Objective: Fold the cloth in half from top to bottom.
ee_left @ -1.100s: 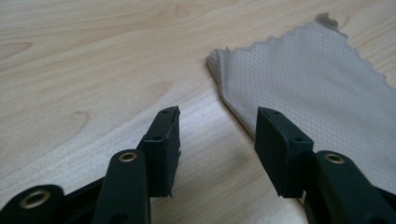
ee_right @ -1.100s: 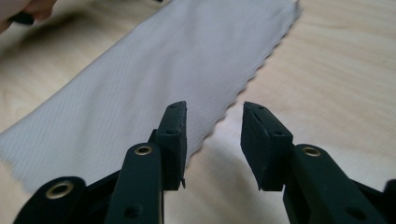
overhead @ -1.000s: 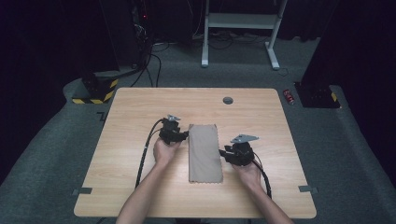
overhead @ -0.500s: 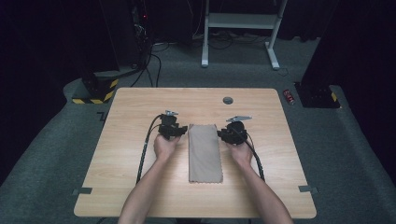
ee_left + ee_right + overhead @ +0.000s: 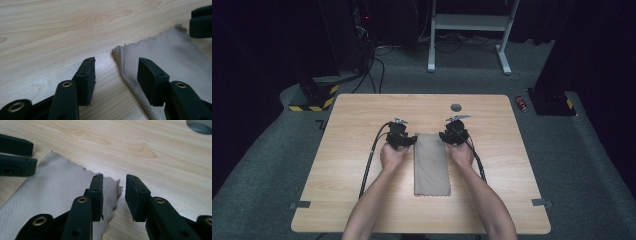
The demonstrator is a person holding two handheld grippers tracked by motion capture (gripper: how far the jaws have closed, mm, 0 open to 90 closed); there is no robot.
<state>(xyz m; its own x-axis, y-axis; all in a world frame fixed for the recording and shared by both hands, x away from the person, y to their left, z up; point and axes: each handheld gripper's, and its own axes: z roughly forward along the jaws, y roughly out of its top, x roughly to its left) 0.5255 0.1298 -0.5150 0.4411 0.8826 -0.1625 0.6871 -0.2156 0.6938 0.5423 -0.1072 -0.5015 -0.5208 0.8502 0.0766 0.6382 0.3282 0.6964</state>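
A grey-beige folded cloth (image 5: 432, 165) lies lengthwise on the wooden table (image 5: 342, 165). My left gripper (image 5: 406, 140) sits at its far left corner and my right gripper (image 5: 449, 136) at its far right corner. In the left gripper view the gripper (image 5: 116, 62) is open, one jaw over bare wood and the other over the cloth (image 5: 165, 50), nothing pinched. In the right gripper view the gripper (image 5: 113, 178) is open, and its jaws have just been opening. The frayed corner of the cloth (image 5: 55, 185) lies between them, with neither pad pressing on it.
A round grey grommet hole (image 5: 456, 107) is set in the table beyond the right gripper. Cables trail from both grippers along the forearms. A small red object (image 5: 522, 102) lies on the carpet beside the table's far right corner.
The right hand slid along the cloth's right edge from near its middle up to the far right corner. The left hand stayed at the far left corner.
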